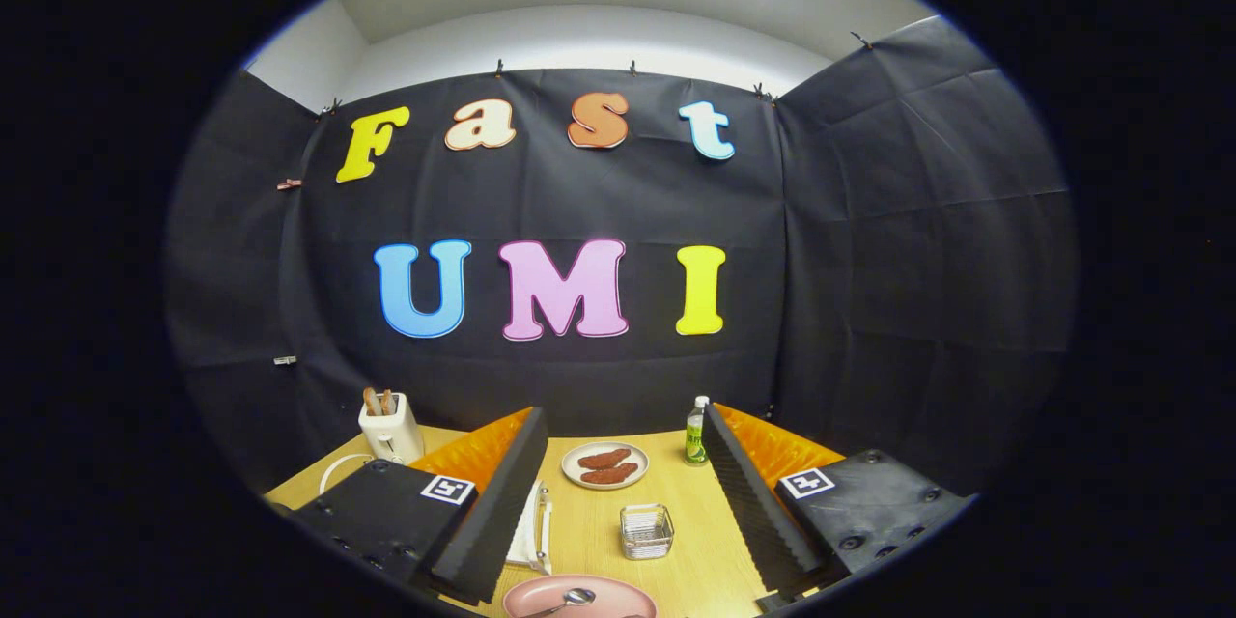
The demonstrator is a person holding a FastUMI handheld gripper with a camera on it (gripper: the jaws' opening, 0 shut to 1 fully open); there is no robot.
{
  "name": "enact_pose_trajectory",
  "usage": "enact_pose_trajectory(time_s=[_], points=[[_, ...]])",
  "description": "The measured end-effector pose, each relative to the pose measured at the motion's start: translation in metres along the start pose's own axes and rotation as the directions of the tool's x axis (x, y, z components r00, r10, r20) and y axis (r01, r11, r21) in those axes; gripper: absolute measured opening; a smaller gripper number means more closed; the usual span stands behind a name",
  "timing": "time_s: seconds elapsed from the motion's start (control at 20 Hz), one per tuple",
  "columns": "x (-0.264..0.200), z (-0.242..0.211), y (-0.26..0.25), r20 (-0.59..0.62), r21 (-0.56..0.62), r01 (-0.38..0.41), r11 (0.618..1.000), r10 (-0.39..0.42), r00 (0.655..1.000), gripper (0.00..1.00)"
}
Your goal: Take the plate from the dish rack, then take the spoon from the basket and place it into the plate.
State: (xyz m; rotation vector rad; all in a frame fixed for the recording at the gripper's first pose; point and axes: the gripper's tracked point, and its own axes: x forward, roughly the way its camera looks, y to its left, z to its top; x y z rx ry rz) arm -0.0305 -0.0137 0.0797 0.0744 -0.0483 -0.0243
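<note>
Gripper (618,521): fingers spread wide apart, holding nothing, lower centre of frame above the table (695,541).
Plate (618,603): pink, bottom centre, between the fingertips, flat on table.
Spoon (572,600): lying in plate, bowl to the right.
Basket (646,531): wire, centre, just beyond plate.
Rack (533,526): white, beside left finger, partly hidden.
Dish (604,464): brown food, further back.
Bottle (695,432): upright, right of dish.
Toaster (390,428): lower left, bread inside.

The claw (618,521) hangs wide open over the counter (695,550), holding nothing. Near, between its fingers, a pink plate (618,601) carries the spoon (572,600). Just farther stands the wire basket (646,531), then a plate of sausages (604,464).
</note>
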Motion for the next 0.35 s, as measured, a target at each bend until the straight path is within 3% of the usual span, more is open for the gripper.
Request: enact_pose_trajectory(time_s=[0.35], points=[[0.012,-0.015,0.005,-0.039,0.003,-0.048,0.999,0.049,0.998,0.98]])
